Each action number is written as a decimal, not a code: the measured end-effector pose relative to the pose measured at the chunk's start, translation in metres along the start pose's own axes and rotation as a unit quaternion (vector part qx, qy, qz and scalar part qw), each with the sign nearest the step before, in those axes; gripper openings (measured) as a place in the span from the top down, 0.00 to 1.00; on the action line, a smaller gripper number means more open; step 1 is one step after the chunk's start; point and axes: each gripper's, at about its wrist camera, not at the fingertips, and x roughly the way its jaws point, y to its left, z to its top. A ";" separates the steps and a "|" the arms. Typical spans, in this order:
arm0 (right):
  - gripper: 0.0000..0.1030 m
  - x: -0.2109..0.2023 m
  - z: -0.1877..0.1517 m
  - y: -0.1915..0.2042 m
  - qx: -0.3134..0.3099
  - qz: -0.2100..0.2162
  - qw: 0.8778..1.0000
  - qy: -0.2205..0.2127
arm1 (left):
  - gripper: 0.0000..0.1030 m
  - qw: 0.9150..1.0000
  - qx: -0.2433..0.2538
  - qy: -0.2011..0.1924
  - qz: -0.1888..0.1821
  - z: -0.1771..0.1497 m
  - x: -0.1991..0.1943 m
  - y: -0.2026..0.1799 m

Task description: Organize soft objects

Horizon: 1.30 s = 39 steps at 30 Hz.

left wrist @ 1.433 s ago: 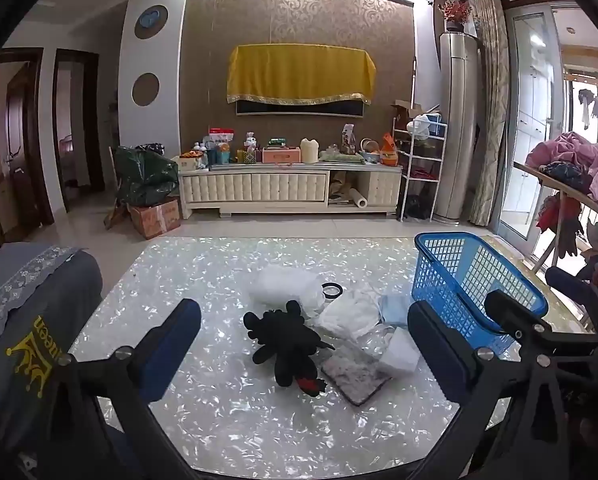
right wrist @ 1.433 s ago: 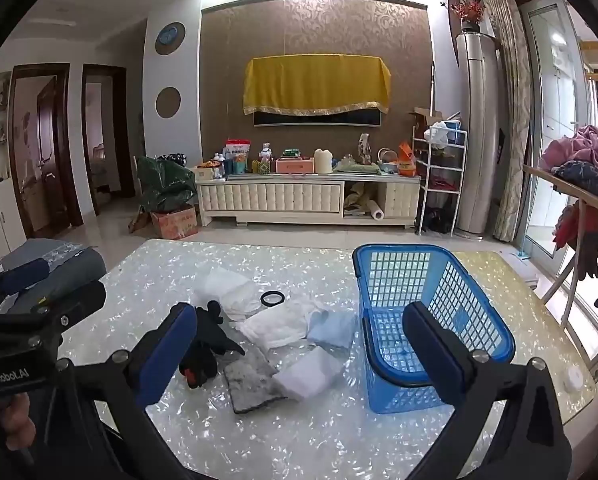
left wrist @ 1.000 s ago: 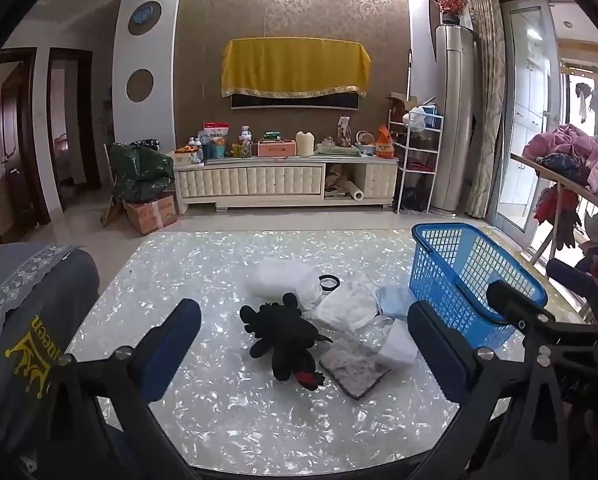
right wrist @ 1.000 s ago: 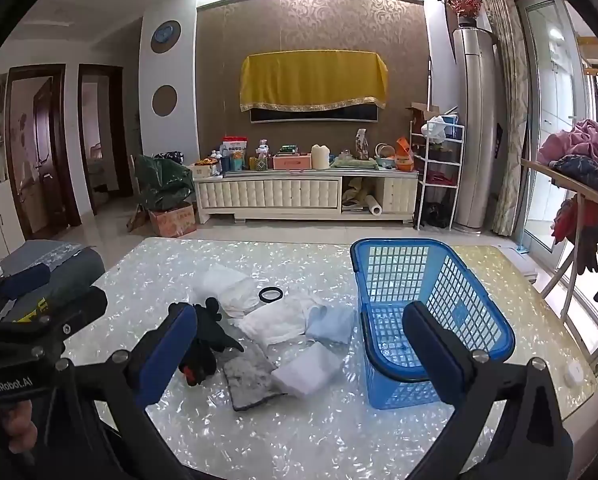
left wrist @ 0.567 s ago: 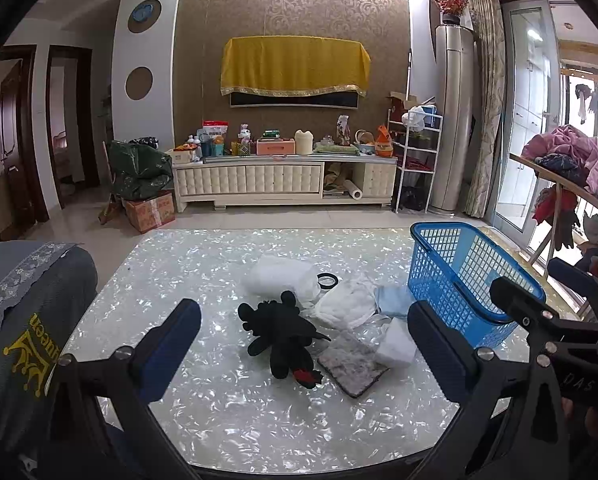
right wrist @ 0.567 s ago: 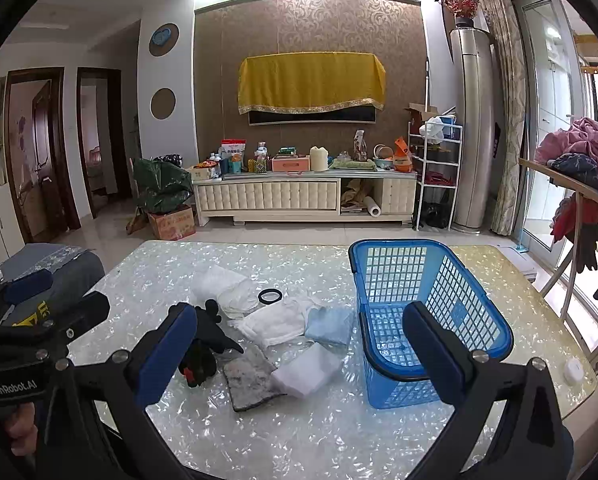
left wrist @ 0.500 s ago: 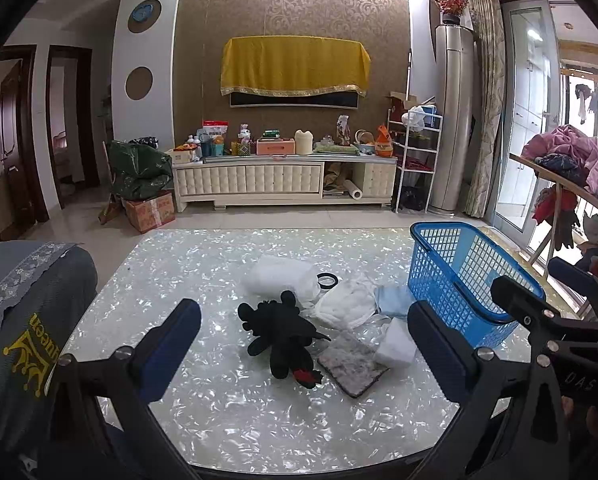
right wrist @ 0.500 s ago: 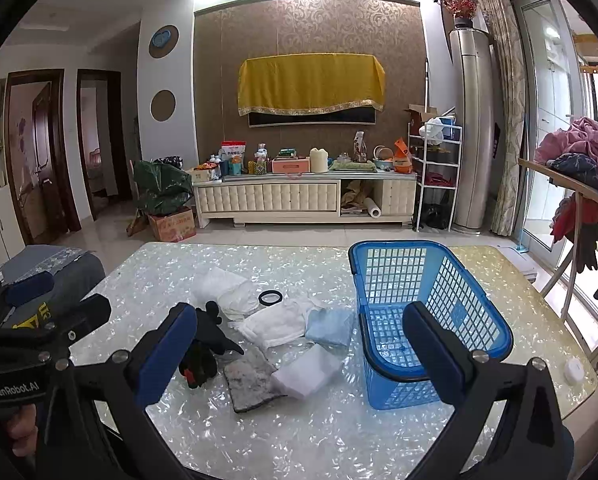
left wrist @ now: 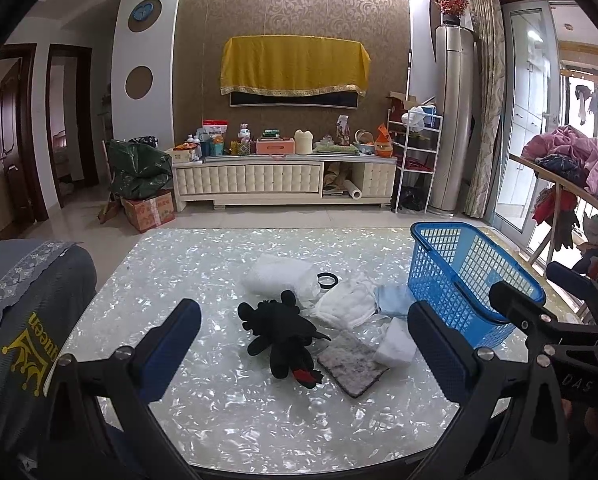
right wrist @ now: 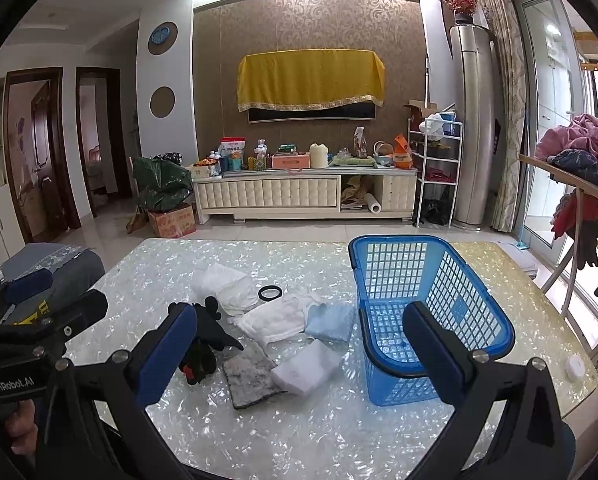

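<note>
The left gripper [left wrist: 305, 344] has its 2 fingers wide apart and holds nothing. The right gripper [right wrist: 299, 344] is wide apart too, with nothing in it. Just past the left fingers, on the shiny counter [left wrist: 203, 264], lies a black plush toy [left wrist: 283, 332]. Next to it sit a gray pad [left wrist: 353, 368] and white cloths [left wrist: 347, 304]. Behind the right finger stands a blue basket [right wrist: 427, 312].

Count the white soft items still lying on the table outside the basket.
3. A white bundle at the back near the black ring, a folded white cloth in the middle, and a white pad nearest the blue basket. More may hide underneath.
</note>
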 end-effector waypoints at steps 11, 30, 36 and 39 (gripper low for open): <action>0.00 -0.001 0.001 0.000 -0.001 0.003 1.000 0.004 | 0.00 1.000 -0.001 0.004 0.001 0.002 0.002 0.002; 0.00 0.001 -0.002 -0.001 0.000 -0.003 1.000 0.004 | 0.00 1.000 -0.002 0.002 0.002 -0.001 0.001 0.004; 0.00 0.000 -0.002 0.001 -0.002 -0.006 1.000 0.005 | 0.00 1.000 0.000 0.002 0.003 -0.001 0.000 0.003; 0.00 0.001 -0.002 0.000 -0.001 -0.006 1.000 0.008 | 0.00 1.000 0.003 0.003 0.002 -0.002 0.000 0.002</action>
